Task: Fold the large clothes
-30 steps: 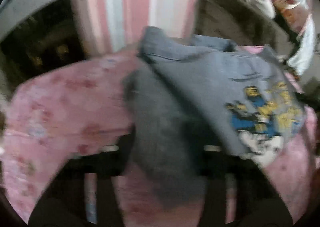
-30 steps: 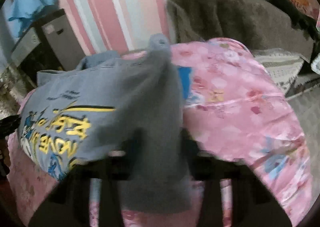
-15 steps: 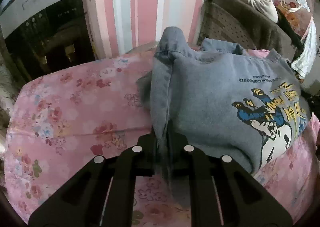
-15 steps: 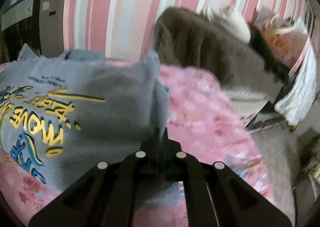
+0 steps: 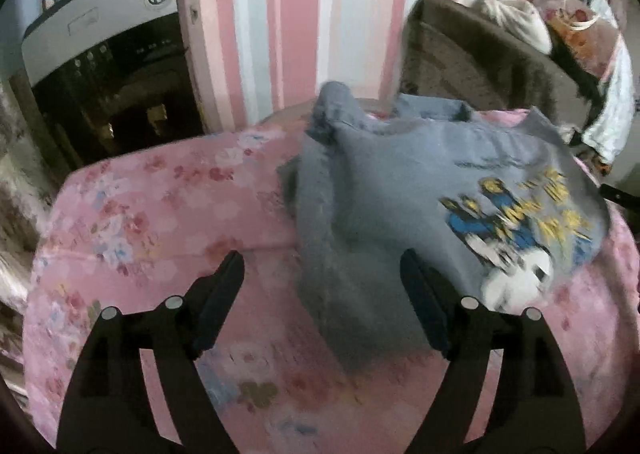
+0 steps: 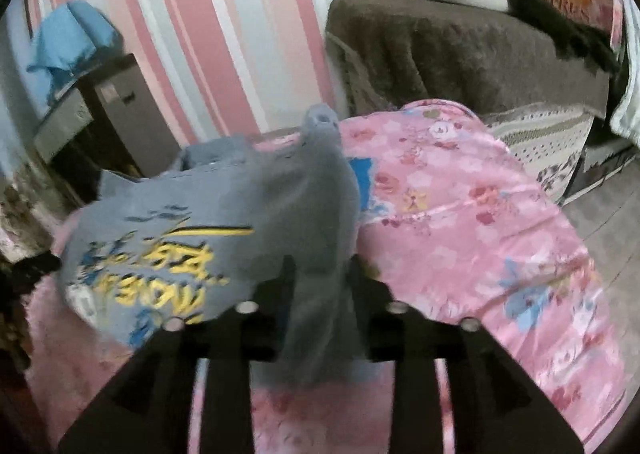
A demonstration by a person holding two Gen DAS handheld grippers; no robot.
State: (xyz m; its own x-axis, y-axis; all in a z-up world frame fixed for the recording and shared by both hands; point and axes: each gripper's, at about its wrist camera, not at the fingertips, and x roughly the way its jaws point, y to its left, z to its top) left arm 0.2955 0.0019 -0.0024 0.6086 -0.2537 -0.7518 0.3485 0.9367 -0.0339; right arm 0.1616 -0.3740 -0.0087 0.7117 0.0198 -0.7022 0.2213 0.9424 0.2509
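Grey sweatshirt [image 6: 208, 222], blurred yellow lettering unreadable

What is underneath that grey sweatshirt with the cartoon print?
The grey sweatshirt lies on a pink floral quilt, which shows all around it. Whatever sits directly beneath the sweatshirt's middle is covered by its fabric.

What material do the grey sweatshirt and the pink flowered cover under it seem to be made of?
Grey sweatshirt: probably a thick cotton-type knit, matt and slightly fuzzy along its folded edge, with a flat printed cartoon in yellow, blue and white. Pink flowered cover: likely a smooth woven fabric, perhaps a polyester blend. It shows a faint sheen on its ridges in the right wrist view. The blur leaves the weave uncertain.
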